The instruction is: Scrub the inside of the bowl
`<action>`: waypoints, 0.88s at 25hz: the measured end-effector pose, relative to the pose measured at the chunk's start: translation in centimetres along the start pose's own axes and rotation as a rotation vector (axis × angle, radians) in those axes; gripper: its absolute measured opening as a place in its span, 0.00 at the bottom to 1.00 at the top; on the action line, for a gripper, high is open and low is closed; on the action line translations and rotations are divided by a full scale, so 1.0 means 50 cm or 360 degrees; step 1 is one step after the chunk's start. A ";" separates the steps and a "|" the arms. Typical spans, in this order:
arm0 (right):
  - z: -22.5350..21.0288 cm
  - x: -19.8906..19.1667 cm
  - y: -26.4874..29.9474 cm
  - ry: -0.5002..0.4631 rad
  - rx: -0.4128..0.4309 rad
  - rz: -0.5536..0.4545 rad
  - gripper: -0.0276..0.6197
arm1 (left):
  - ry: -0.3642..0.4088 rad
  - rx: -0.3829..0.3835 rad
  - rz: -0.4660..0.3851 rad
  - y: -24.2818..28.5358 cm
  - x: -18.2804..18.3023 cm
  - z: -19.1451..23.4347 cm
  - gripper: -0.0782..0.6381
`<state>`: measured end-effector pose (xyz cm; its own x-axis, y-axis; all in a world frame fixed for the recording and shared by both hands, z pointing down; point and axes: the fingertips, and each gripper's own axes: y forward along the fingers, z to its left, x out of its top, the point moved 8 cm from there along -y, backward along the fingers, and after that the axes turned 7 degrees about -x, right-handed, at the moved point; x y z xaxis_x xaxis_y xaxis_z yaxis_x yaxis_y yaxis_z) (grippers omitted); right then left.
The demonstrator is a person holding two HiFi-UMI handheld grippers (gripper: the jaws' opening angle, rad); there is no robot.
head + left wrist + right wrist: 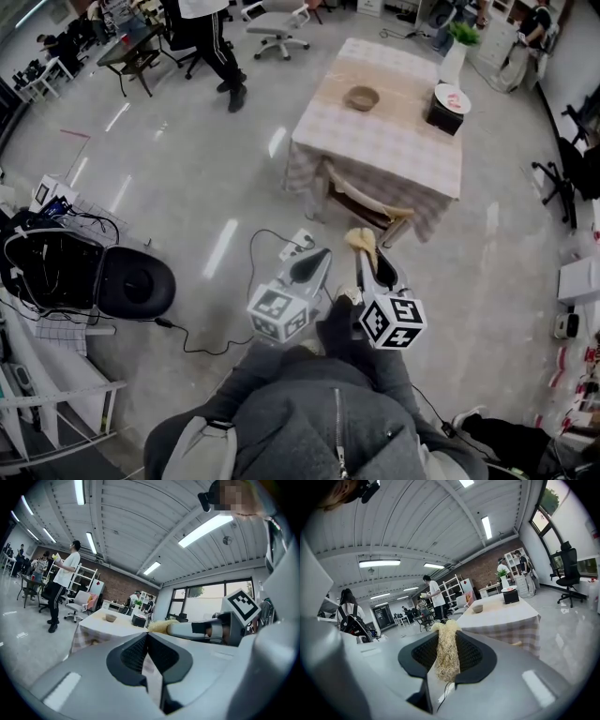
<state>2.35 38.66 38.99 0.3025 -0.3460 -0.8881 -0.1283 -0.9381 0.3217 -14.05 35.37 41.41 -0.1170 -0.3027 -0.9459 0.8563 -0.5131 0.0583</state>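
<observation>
Glossy grey floor (187, 187) separates the person from the checked-cloth surface (384, 150). On it, the round tan bowl (361, 97) sits near the left edge, straight ahead of both grippers and well apart from them. The right gripper (372, 265) clamps a pale, straw-like fibrous scrubber (446, 653) between ribbed black pads (472, 656), its tuft pointing toward the bowl. The left gripper (317, 262) is closed and empty.

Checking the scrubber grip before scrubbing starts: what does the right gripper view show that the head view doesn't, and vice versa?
Right gripper view only: the right gripper's pads clamping the straw scrubber; ceiling lights. Head view only: a power strip on the floor, the person's grey jacket. Both: the scrubber, the checked table, the bowl on it.
</observation>
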 end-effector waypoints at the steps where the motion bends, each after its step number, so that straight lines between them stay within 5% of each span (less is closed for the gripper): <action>1: -0.011 0.009 0.013 0.0002 -0.0005 -0.0001 0.19 | -0.0002 0.0002 0.0004 0.016 0.003 0.009 0.12; 22: -0.189 0.163 0.293 -0.0018 0.0130 0.0065 0.19 | 0.0040 0.0079 0.0013 0.328 0.075 0.150 0.12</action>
<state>11.87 21.95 39.55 0.2851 -0.3832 -0.8786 -0.2172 -0.9186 0.3302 -4.25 19.78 41.21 -0.0969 -0.2872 -0.9530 0.8312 -0.5499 0.0812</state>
